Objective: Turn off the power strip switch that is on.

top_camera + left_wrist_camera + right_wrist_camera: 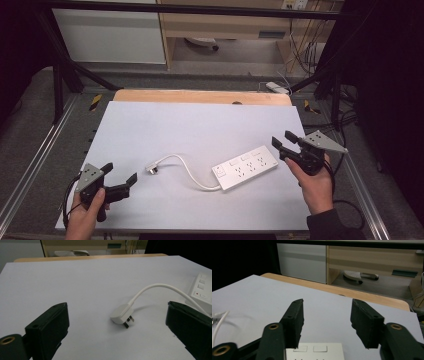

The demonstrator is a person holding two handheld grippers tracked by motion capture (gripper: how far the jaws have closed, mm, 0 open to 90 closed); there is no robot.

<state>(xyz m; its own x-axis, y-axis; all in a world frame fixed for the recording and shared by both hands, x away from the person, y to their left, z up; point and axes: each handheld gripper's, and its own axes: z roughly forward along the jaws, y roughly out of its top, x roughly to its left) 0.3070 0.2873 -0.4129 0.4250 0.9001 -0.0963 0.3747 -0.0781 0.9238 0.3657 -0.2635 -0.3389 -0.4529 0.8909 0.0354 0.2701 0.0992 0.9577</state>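
Nothing is gripped yet. The left claw [121,179] gapes toward the plug [122,315] at its two o'clock. The right claw [283,141], half spread and empty, hangs over the strip [245,170].

One white rectangular plastic power strip [245,170], carrying three socket groups and three square switches along one long edge. One white cable [187,170], running from the strip in a single curve. One white moulded plug [152,169] with metal pins, at the cable's free end. One pale grey table mat [200,127]. Two black two-jaw hand-held grippers: left gripper [120,181], right gripper [283,139].
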